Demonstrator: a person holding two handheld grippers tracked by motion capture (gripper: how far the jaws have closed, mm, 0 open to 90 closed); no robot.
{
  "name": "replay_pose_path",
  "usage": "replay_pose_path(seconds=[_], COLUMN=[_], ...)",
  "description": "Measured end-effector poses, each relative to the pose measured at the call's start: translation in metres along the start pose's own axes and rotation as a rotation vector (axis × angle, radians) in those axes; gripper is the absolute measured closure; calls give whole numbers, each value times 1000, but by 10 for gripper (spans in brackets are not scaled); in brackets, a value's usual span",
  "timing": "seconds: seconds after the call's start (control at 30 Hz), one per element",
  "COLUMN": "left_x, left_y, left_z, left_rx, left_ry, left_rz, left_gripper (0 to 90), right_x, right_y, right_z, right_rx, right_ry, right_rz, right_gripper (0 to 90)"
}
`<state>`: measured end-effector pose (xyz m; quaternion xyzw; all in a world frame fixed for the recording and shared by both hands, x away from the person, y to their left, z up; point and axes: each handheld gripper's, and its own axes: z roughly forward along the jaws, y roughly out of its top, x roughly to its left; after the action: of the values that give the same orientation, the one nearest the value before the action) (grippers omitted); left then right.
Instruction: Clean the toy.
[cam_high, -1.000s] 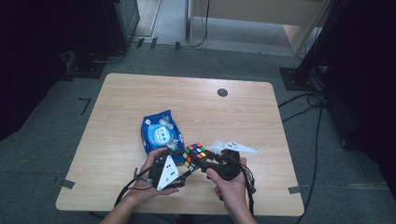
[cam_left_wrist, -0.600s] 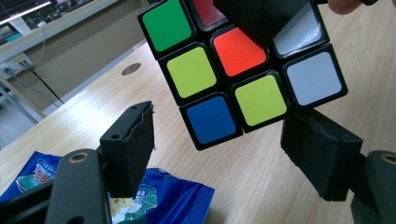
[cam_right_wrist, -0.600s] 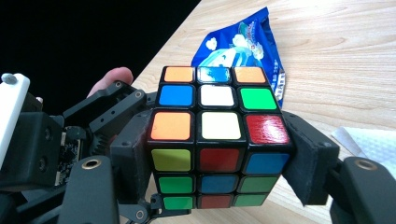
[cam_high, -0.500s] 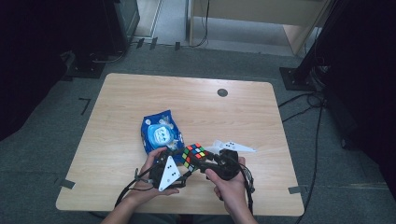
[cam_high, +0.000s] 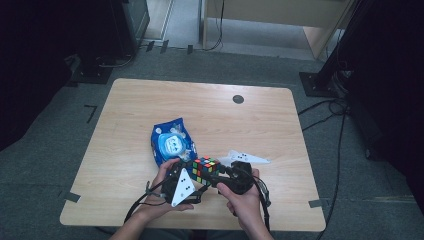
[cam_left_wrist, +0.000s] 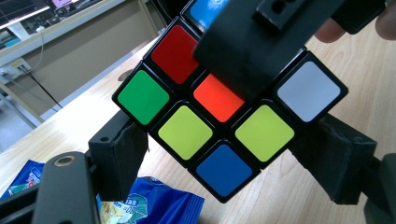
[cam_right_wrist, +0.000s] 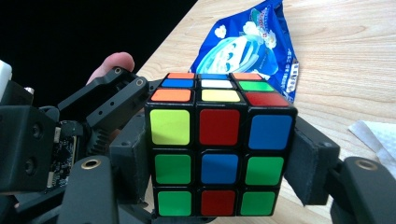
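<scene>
The Rubik's cube (cam_high: 205, 168) hangs just above the near edge of the table (cam_high: 260, 120), between the two grippers. The right gripper (cam_right_wrist: 219, 161) has it — pads pressed on two opposite side faces, square-on, cube upright. The left gripper (cam_left_wrist: 233, 163) has just been opening its jaws; the cube sits between them, tilted corner-down, and the pads (cam_left_wrist: 122, 158) look to stand just clear of it. The cube has no long axis, so either hand is equally close. A blue snack bag (cam_high: 172, 142) lies just beyond.
</scene>
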<state>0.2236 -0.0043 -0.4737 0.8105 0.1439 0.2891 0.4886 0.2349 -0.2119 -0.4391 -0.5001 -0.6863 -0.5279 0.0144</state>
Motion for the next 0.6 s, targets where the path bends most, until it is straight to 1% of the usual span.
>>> replay_pose_path(seconds=[0.13, 0.2, 0.3, 0.33, 0.37, 0.4, 0.43, 0.5, 0.53, 0.57, 0.6], left_x=[0, 0, 0, 1, 1, 3, 3, 6, 8, 8, 8], left_y=[0, 1, 1, 1, 1, -1, -1, -3, -4, -4, -4], left_z=[0, 0, -1, -1, -1, -2, -2, -4, -5, -5, -6], left_rx=[-6, -10, -24, -29, -33, -38, -38, -40, -44, -44, -49], left_ry=[8, 10, 7, 2, 8, 18, 18, 7, -6, -6, -14], left_rz=[-10, -14, -17, -19, -21, -17, -17, -23, -29, -29, -30], left_gripper=[224, 233, 245, 262, 278, 283, 272, 255, 239, 223, 223], right_x=[0, 1, 3, 4, 3, 0, 0, -4, -6, -6, -6], right_y=[-1, -2, -2, -2, -1, 2, 2, 4, 6, 6, 6], right_z=[1, 0, -1, -2, -4, -7, -7, -10, -12, -12, -12], right_rx=[0, -16, -26, -28, -34, -36, -36, -35, -21, -21, -6], right_ry=[-1, -8, -18, -24, -25, -16, -16, -4, 7, 7, 17], right_rz=[9, 14, 5, 4, 1, 16, 16, 24, 26, 26, 22], right_gripper=[343, 345, 345, 346, 346, 346, 346, 346, 346, 346, 345])
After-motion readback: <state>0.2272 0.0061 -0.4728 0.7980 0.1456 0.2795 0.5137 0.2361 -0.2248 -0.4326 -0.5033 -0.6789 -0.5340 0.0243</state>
